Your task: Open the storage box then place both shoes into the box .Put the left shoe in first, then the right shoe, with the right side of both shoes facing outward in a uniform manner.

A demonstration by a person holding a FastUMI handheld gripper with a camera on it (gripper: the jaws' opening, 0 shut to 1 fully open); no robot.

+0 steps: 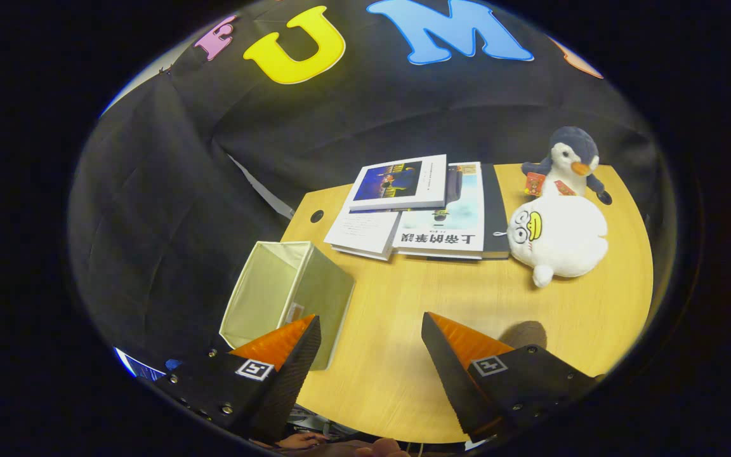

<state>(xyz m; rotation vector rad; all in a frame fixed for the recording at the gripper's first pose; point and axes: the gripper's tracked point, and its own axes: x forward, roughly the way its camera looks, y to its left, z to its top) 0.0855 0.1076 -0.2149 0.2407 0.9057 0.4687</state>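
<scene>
The gripper (370,330) hangs above the wooden table (403,355) with its fingers spread wide apart and nothing held between them. The storage box (286,298), a pale fabric bin with its top already open, stands at the table's near left edge, just ahead of the left finger, whose tip overlaps the box's near corner in the gripper view; whether they touch cannot be told. Beyond the fingers lies a stack of books (419,209), and to its right a white plush toy (556,238) rests against a penguin plush (570,158). Where the two shoes lie cannot be told from this view. Hazards from this position, as a judgement: the box is soft-walled and sits close to the table edge, so a sideways brush by the left finger could collapse a wall or push the box off the table. A shoe gripped too shallowly could rotate and present the wrong side outward. Confusing left and right shoes would break the required order
</scene>
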